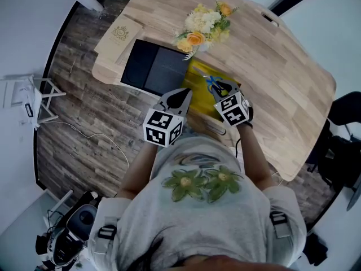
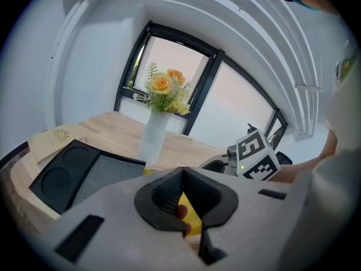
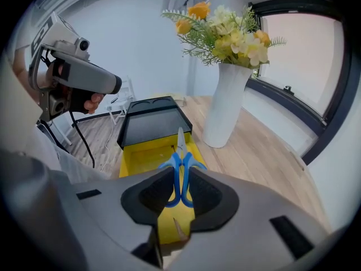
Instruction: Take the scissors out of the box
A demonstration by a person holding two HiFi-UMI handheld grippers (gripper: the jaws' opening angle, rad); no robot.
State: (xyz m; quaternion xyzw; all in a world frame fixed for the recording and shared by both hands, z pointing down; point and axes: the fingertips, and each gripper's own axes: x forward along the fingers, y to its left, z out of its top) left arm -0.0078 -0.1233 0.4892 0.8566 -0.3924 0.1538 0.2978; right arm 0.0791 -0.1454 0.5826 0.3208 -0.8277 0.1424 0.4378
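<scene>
Right tongs (image 3: 180, 171) are closed on the blue handles of the scissors (image 3: 180, 151). These are not yet out of the yellow box (image 3: 144, 158); lifted or not, I cannot tell. So grip looks done, taking-out is left. Left tongs (image 2: 181, 174) are shut together, nothing held. Count: 1 scissors, 1 box, 1 black tray (image 3: 149, 123), 1 vase w/ flowers (image 3: 225, 106), 2 tongs, 1 table (image 3: 265, 162).
</scene>
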